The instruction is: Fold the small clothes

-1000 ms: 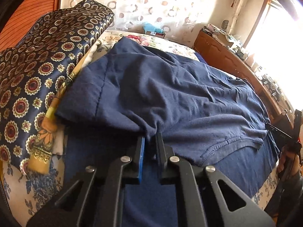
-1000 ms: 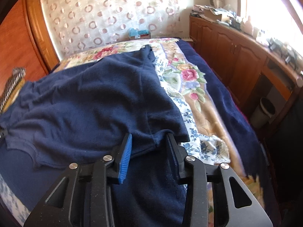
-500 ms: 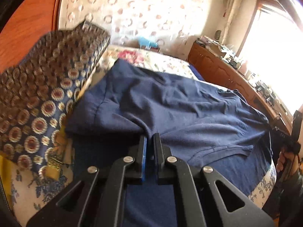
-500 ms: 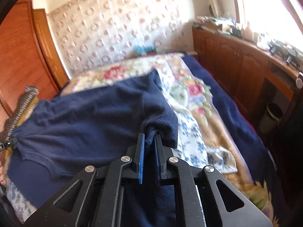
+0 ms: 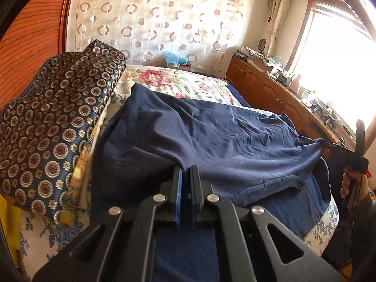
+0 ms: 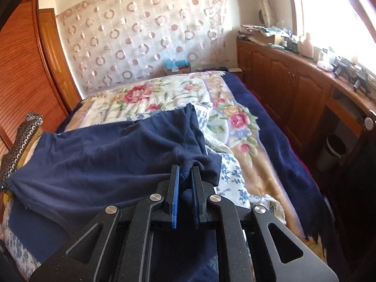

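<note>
A navy T-shirt (image 5: 206,141) lies spread over the bed, its near edge lifted and stretched between both grippers. My left gripper (image 5: 185,170) is shut on the shirt's near-left edge, cloth bunched between the blue pads. My right gripper (image 6: 185,170) is shut on a gathered fold of the same navy T-shirt (image 6: 112,162) at its right sleeve. In the left wrist view the right gripper (image 5: 329,144) shows at the far right, held by a person's hand (image 5: 352,185), with the fabric pulled taut to it. The left gripper's tip (image 6: 4,183) peeks in at the right wrist view's left edge.
A floral bedspread (image 6: 164,94) covers the bed over a dark blue blanket (image 6: 270,127). A folded medallion-patterned quilt (image 5: 58,122) is stacked at the left. Wooden cabinets (image 6: 293,87) with a cluttered top run along the right, a small bin (image 6: 334,148) below. A wooden wardrobe (image 6: 25,75) stands left.
The right gripper's jaws closed on the shirt's sleeve fold. Both grippers rose, lifting the shirt's near edge off the bed and drawing it taut between them.
</note>
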